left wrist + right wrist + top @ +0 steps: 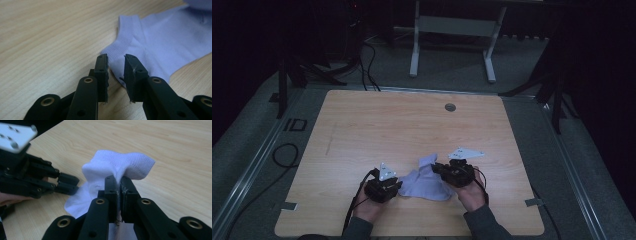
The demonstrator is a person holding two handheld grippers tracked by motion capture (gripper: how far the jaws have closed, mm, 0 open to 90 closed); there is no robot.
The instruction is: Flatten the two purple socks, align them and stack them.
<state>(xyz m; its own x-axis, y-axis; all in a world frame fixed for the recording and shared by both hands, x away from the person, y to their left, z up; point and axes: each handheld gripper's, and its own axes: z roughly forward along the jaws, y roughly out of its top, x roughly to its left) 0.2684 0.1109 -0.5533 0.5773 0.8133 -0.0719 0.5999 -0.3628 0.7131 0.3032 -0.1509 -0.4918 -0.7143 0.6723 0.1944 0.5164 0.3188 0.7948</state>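
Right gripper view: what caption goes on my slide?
Right gripper pinches a pale sock above the wooden table.

Read "ID" marking [295,124] on grey floor beside desk [362,120], far left beyond left tongs [398,187].

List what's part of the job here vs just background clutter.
In the job:
- pale lilac sock
- right gripper, fingers shut on the sock's lifted fabric
- left gripper, open at the sock's cuff end
- wooden table

Just lying about:
- white desk frame beyond the table
- floor cables
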